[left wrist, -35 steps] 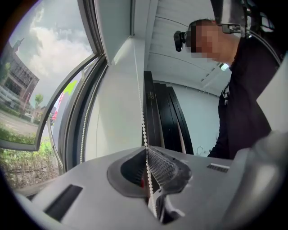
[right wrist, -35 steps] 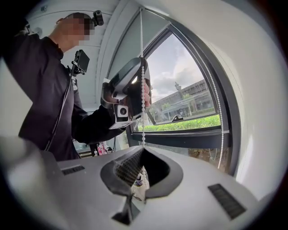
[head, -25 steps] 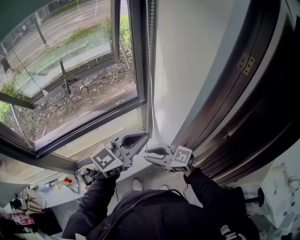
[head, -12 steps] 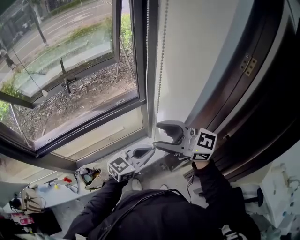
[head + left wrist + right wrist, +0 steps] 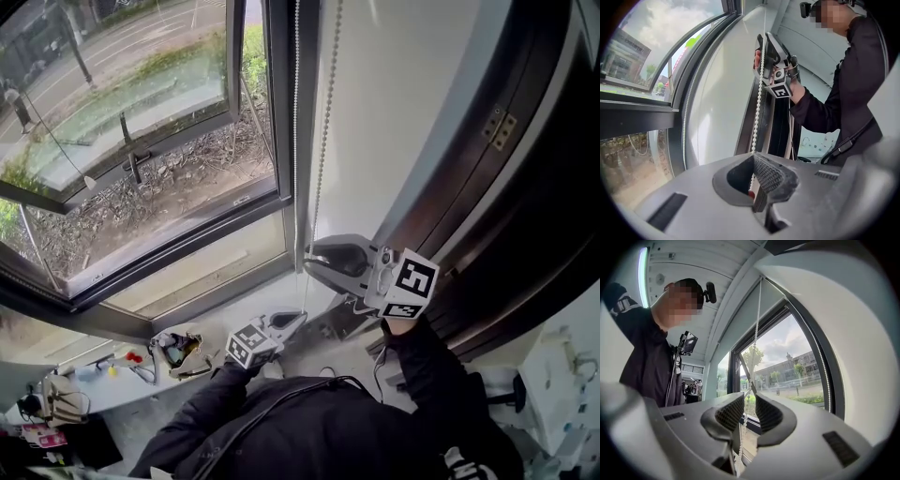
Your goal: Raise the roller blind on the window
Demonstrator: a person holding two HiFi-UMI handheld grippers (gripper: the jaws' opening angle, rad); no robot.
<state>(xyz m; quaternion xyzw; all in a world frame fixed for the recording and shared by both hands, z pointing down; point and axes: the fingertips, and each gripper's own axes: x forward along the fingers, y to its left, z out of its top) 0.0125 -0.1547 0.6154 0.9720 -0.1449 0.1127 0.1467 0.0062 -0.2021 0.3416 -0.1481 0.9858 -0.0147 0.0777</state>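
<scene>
Beaded white cord [image 5: 758, 101], ribbed grey pads [image 5: 769, 172]

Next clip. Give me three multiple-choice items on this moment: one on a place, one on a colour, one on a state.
1. Which gripper is higher up the bead chain?
A. left
B. right
C. both level

2. What colour is the bead chain?
A. white
B. red
C. black

3. How do the jaws of the left gripper stand?
A. wide apart, empty
B. shut on the bead chain
C. shut with nothing in them

Key:
1 B: in the head view the right gripper sits above the left gripper on the chain. Its jaws have just been closing, with the chain between them.
2 A: the left gripper view shows white beads.
3 B: the left gripper view shows its pads together on the chain.
</scene>
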